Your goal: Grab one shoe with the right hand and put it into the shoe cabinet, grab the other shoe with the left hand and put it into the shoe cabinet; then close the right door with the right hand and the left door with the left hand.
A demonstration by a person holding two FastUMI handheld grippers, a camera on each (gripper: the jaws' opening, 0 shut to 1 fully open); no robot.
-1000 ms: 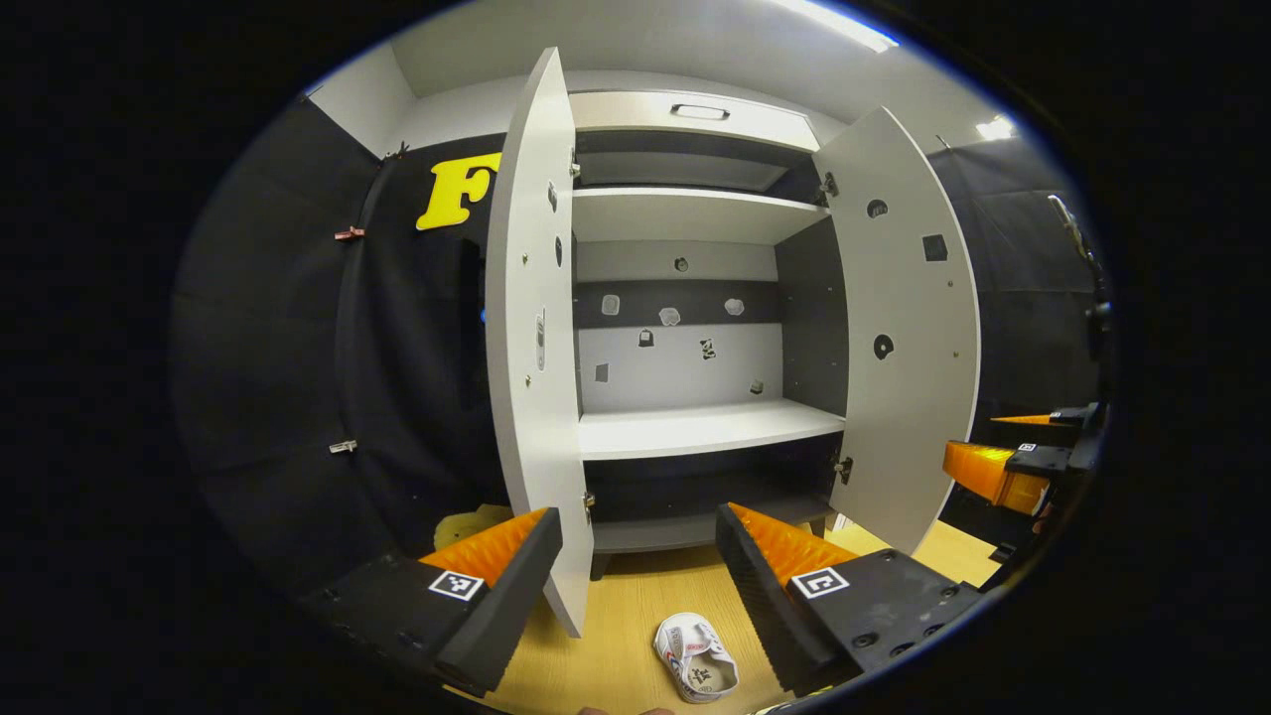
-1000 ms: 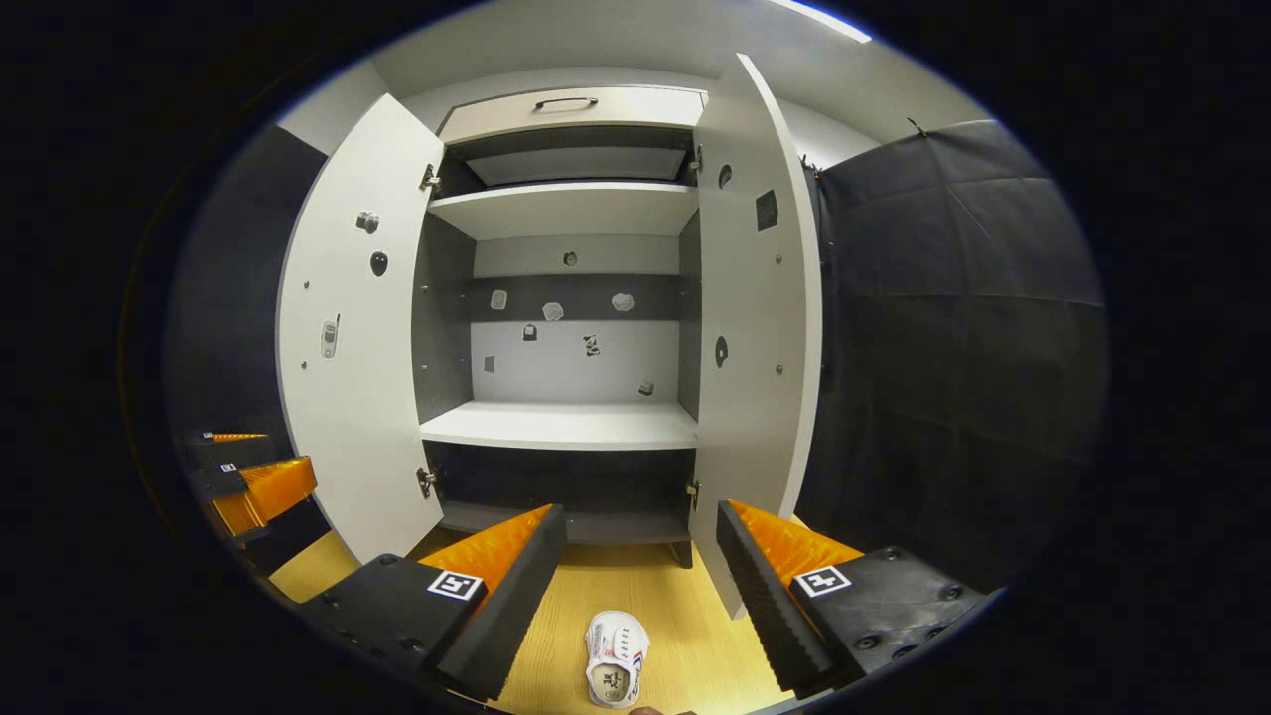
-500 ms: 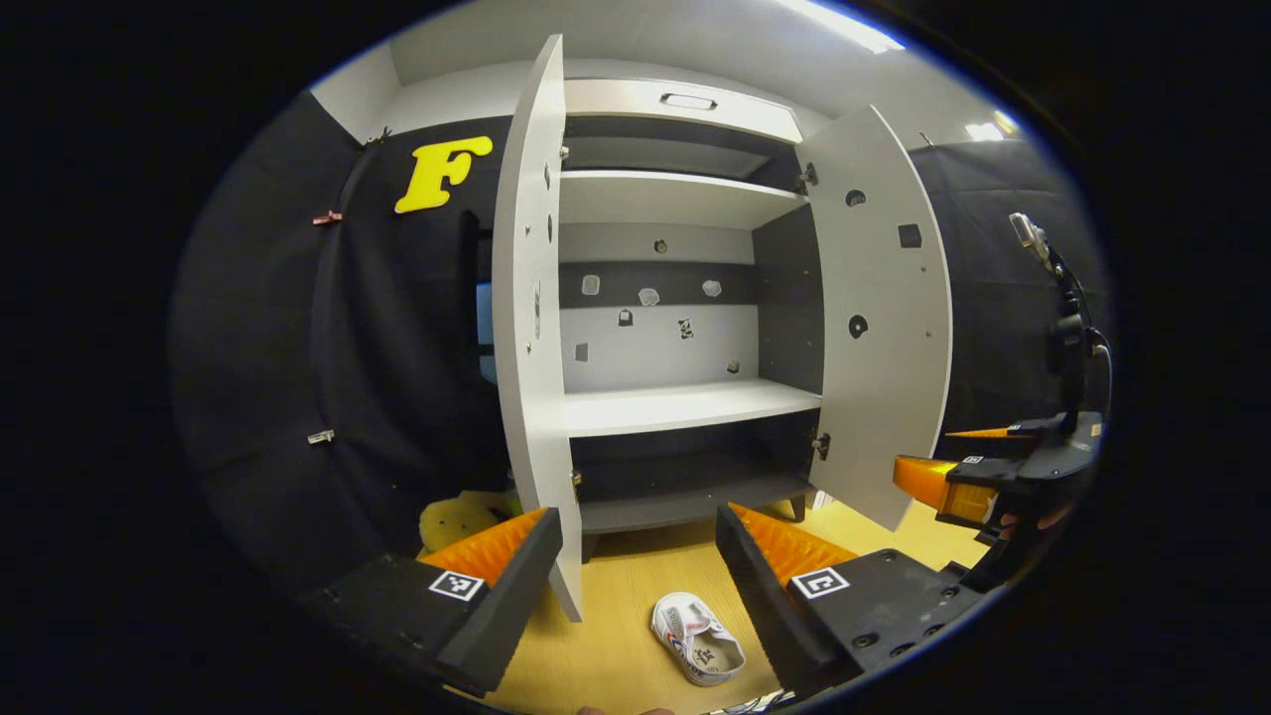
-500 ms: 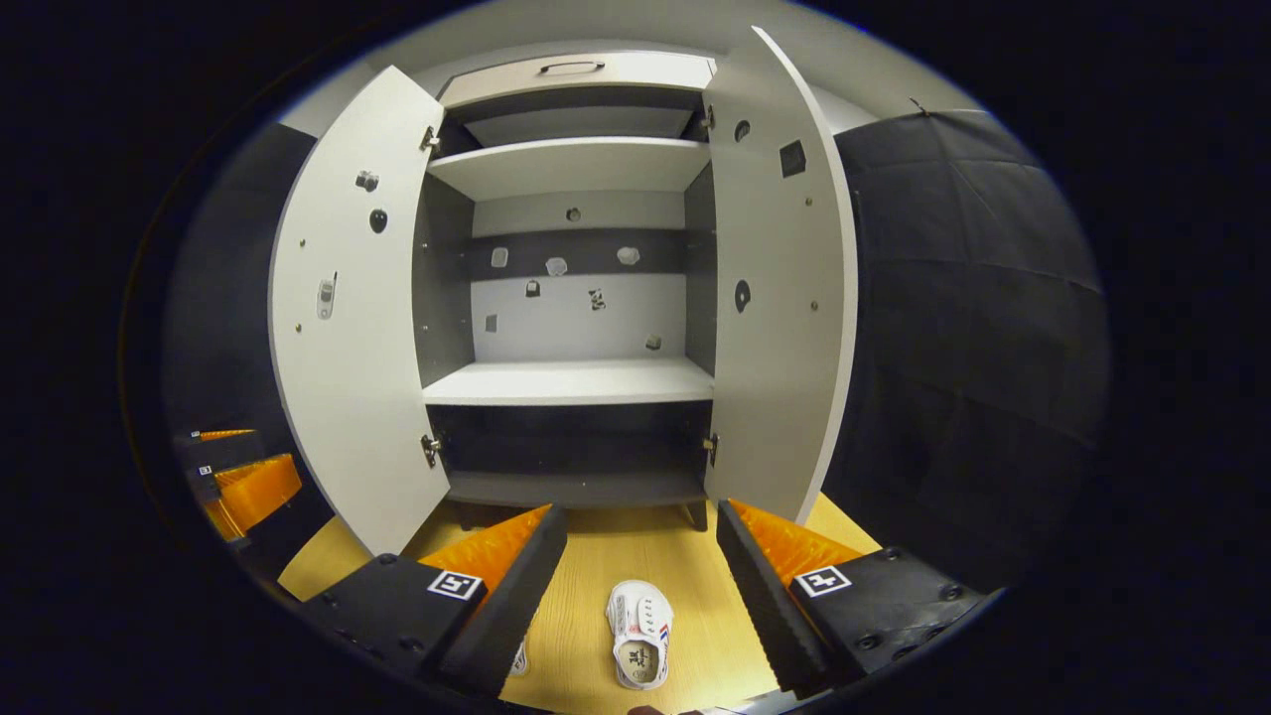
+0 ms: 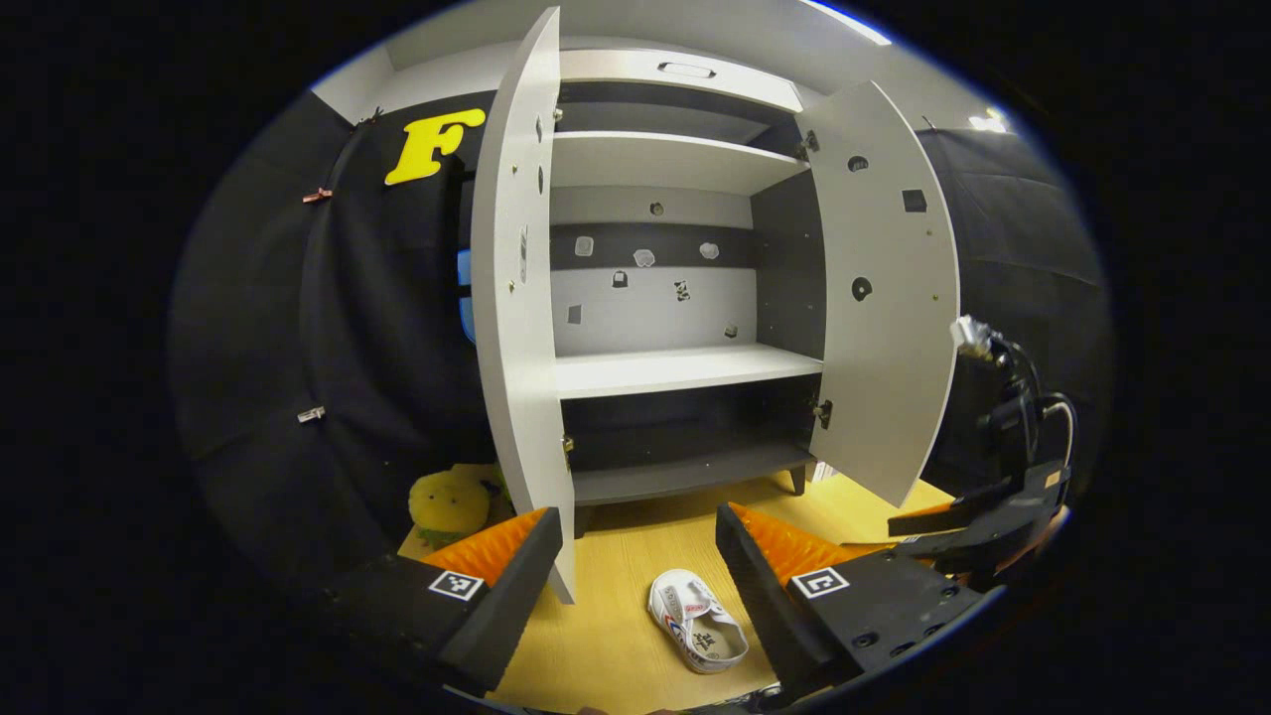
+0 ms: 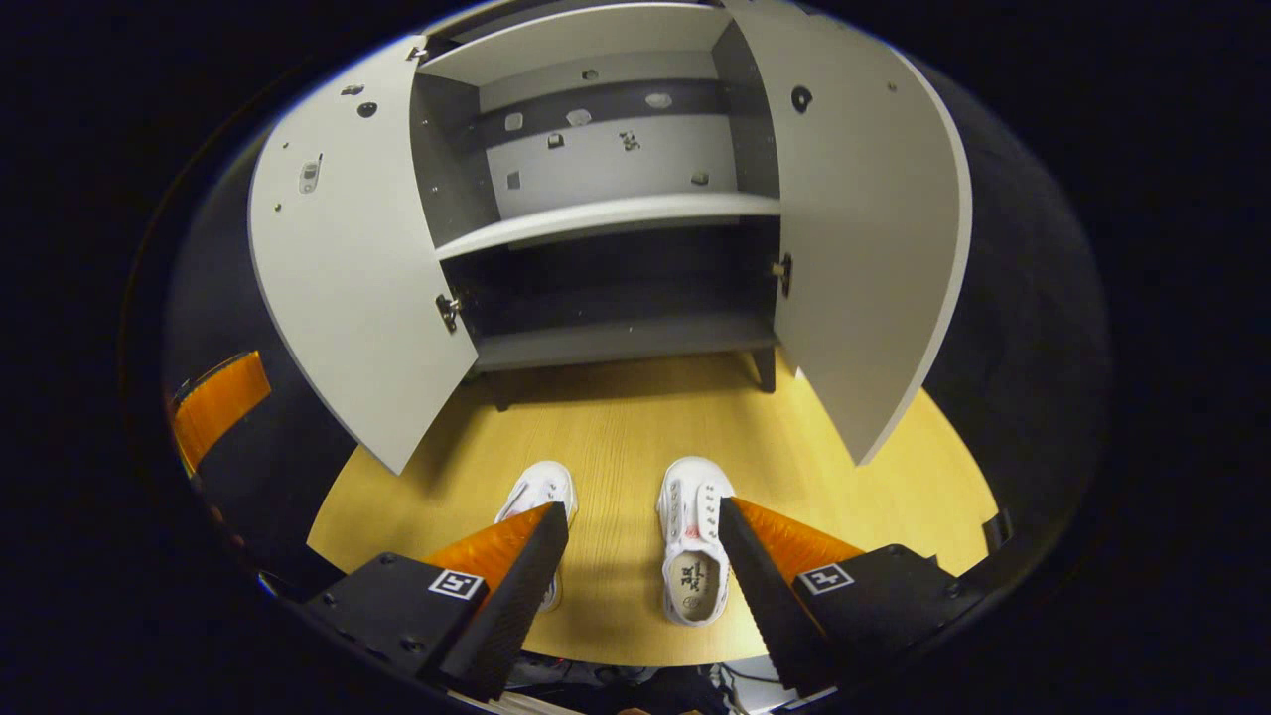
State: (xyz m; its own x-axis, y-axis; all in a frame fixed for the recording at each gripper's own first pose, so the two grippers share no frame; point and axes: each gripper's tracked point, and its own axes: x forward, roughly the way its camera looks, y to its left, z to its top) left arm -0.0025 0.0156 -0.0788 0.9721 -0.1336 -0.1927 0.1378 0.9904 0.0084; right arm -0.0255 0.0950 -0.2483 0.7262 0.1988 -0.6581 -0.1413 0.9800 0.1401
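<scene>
While both tools hang above the pale wooden floor [image 6: 635, 427], neither grasps anything: in the left gripper view the left gripper [image 5: 635, 586] has its jaws spread wide and empty, and in the right gripper view the right gripper [image 6: 640, 581] is likewise released. Going from left to right in the right gripper view, the other tool's ridged finger shows at the left edge, mostly cut off. Next stands the tall white shoe cabinet [image 6: 606, 214] with its left door [image 6: 348, 258] swung open, bare shelves, and its right door [image 6: 864, 228] open too; its top is cut off. On the floor before it lie two small white sneakers side by side: the left shoe [image 6: 541, 492] is half hidden behind a finger, and the right shoe [image 6: 693, 551] lies between the fingers, against the right one. In the left gripper view one white sneaker [image 5: 697, 636] lies between the fingers, and a yellow soft toy [image 5: 447, 501] sits low beside the cabinet, hard to make out.
</scene>
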